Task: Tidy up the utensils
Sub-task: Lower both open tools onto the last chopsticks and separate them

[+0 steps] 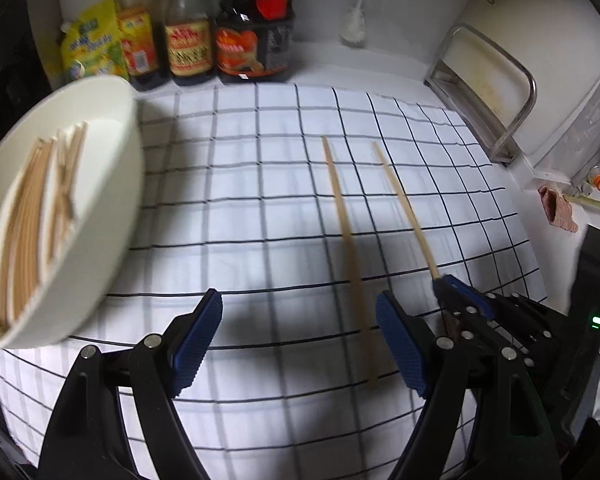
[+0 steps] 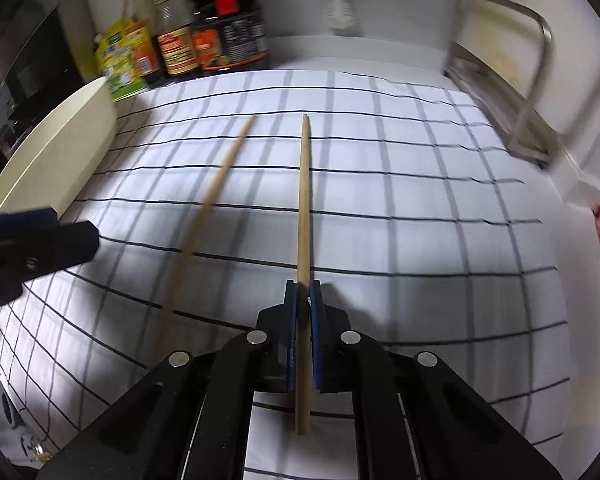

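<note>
Your right gripper [image 2: 303, 312] is clamped on one chopstick [image 2: 303, 216], its length running straight ahead. Your left gripper [image 1: 298, 340] gapes empty, with the loose chopstick [image 1: 346, 236] lying between its fingers on the checked cloth [image 1: 240, 184]. The cream bowl [image 1: 112, 216], left of both, holds a chopstick bundle [image 1: 28, 220].

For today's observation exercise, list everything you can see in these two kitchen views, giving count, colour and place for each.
Held chopstick: one, pale wood, clamped in the right gripper.
Loose chopstick: one, pale wood, lying on the cloth.
Bowl: one, cream, left side, holding a bundle of chopsticks.
Cloth: one, white with dark grid, covering the counter.
Sauce bottles: several, dark, back wall.
Yellow packet: one, back left.
Metal rack: one, silver, right.
Left gripper: black, blue pads, open.
Right gripper: black, blue pads, shut.
</note>
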